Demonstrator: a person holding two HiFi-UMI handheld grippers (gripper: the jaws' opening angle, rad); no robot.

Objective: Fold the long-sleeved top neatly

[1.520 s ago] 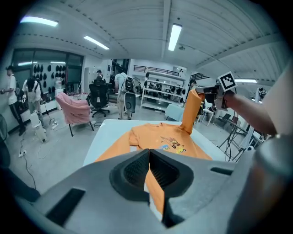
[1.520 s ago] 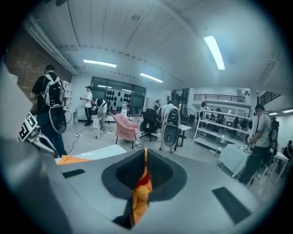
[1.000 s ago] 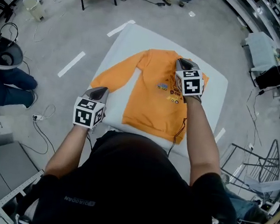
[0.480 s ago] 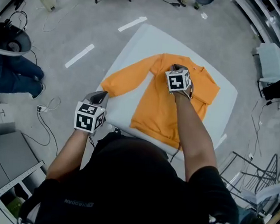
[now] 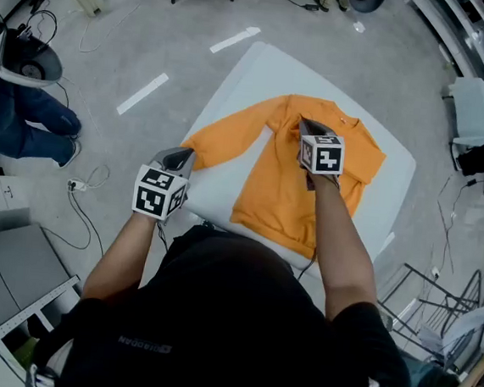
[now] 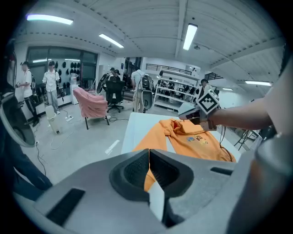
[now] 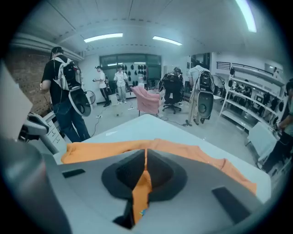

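Jaws of the right gripper (image 5: 310, 127), just easing apart, pinch orange long-sleeved top (image 5: 281, 188) fabric near its collar. Left gripper (image 5: 180, 155) hangs closed, empty, beside the sleeve (image 5: 221, 144) on the white table (image 5: 236, 77).

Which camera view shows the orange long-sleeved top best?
The head view: nearly the whole orange top lies on the white table. The left gripper view shows it obliquely; the right gripper view shows only a strip.

Black short-sleeved T-shirt (image 5: 212, 322); grey left tongs (image 5: 178, 157) and right tongs (image 5: 309, 128), each with a black-and-white marker cube (image 5: 158, 194).
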